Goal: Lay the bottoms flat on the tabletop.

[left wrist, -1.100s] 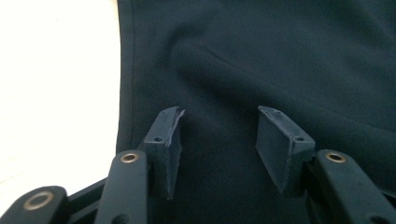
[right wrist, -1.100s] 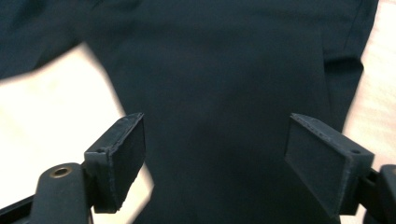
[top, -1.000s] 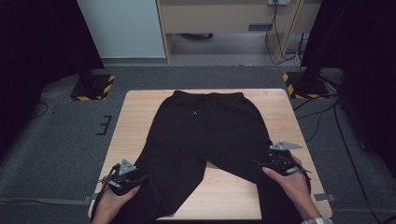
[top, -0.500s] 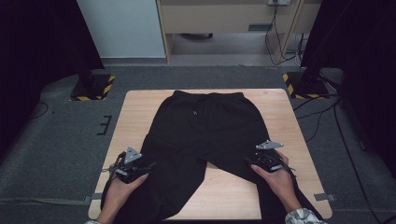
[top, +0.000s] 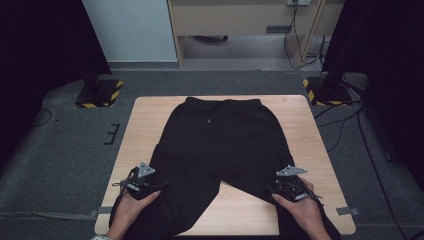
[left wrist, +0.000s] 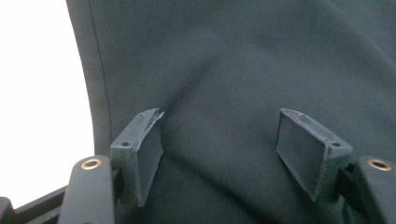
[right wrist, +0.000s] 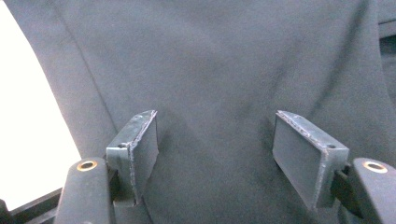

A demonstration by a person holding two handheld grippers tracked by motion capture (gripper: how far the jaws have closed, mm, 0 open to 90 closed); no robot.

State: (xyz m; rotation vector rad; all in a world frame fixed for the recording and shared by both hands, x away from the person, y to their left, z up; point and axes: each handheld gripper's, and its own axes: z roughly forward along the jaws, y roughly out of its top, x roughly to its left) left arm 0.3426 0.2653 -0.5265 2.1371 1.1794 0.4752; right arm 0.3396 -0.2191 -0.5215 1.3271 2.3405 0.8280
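On the wooden counter (top: 300, 125): black trousers (top: 220, 145) spread flat, waistband toward 12 o'clock, legs trailing toward 6. At 7 o'clock, left hand-held gripper (top: 141, 181) over one leg, jaws wide, just been opening, cloth under them ungripped. At 5 o'clock, right hand-held gripper (top: 289, 182) over the other leg, jaws apart though just been closing, nothing pinched.

Dim room, table (top: 300, 130) lit; gripper views maybe overexposed, slightly soft.
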